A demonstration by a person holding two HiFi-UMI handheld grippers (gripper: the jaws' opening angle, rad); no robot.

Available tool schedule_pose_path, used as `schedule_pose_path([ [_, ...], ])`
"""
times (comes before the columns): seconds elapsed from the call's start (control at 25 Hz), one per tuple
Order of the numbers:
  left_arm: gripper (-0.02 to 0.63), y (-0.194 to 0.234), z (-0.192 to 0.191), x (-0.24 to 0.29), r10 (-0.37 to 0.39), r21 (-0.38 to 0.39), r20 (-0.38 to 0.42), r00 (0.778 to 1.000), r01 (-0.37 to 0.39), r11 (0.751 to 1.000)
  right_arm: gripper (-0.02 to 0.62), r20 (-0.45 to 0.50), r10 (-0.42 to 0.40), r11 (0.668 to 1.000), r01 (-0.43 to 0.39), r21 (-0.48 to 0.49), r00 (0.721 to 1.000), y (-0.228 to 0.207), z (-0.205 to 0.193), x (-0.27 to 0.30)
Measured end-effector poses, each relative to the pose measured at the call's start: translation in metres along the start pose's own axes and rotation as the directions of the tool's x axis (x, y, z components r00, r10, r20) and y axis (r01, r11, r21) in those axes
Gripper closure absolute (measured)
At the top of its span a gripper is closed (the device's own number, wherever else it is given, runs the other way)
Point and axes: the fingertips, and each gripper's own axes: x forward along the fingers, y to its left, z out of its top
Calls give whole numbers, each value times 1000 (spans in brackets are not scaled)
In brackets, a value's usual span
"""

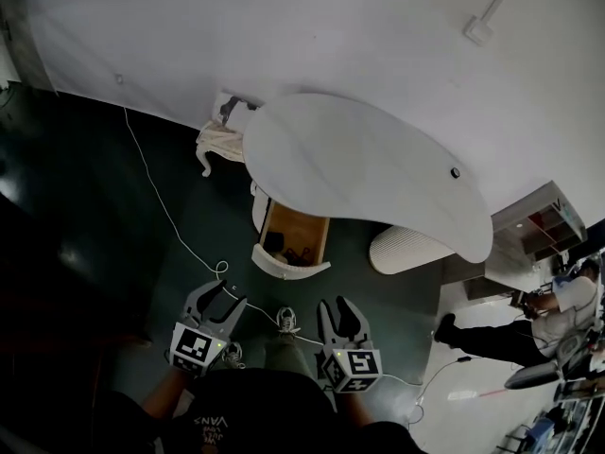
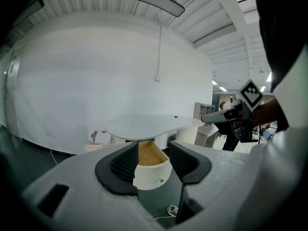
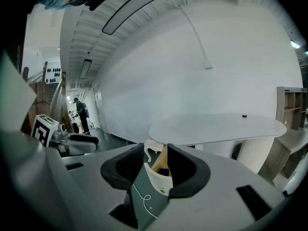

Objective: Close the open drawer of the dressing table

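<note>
**Both grippers open and empty; drawer pulled out**

The left gripper [image 1: 219, 297] is held with its jaws apart, and nothing is gripped between them; in the left gripper view only the distant drawer is framed in the gap. The right gripper [image 1: 342, 308] is likewise held open and empty (its gap looks a little narrower). Both are held low in front of the person, side by side and apart from each other. A shoe [image 1: 286, 322] is seen between them on the dark floor [image 1: 85, 216]. A white cable [image 1: 176, 227] is laid across the floor just ahead.

Beyond it, well clear of both grippers, the drawer [image 1: 295, 237] is pulled out from under the dressing table [image 1: 369, 173]. Its wooden inside is exposed and its curved white front is turned toward the grippers. A few dark items are seen inside, too small to name. A small dark object [image 1: 455, 172] lies on the white top.
</note>
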Motion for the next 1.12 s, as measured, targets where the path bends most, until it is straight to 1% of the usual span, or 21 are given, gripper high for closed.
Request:
schedule_pose_path([
  [0.12,399,1,1,21,16,-8,-29,999,-17,1000,434,-30,25,1000,-25,1,999,-13,5,17],
  [0.2,399,0,-7,36,30,-26,-54,998,-32,999,434,-53,32,999,-32,8,998,-22,1,26],
  [0.36,401,-2,-29,65,54,0,-80,995,-54,999,434,-82,59,998,-58,10,995,-31,-7,41],
  [0.52,402,-3,-55,86,56,0,-108,993,-57,998,434,-127,72,997,-69,26,989,-38,-31,48],
  [0.72,402,2,-90,108,74,-1,-143,987,-75,997,434,-174,94,995,-86,48,980,-36,-59,54],
  [0.88,401,9,-117,123,76,28,-173,982,-72,997,434,-201,90,994,-76,74,975,-39,-77,56],
  [1.04,401,14,-141,138,65,15,-194,979,-63,998,434,-236,92,993,-72,91,967,-41,-96,62],
  [1.12,402,18,-149,145,66,13,-208,976,-65,998,434,-250,89,994,-70,84,964,-44,-100,66],
])
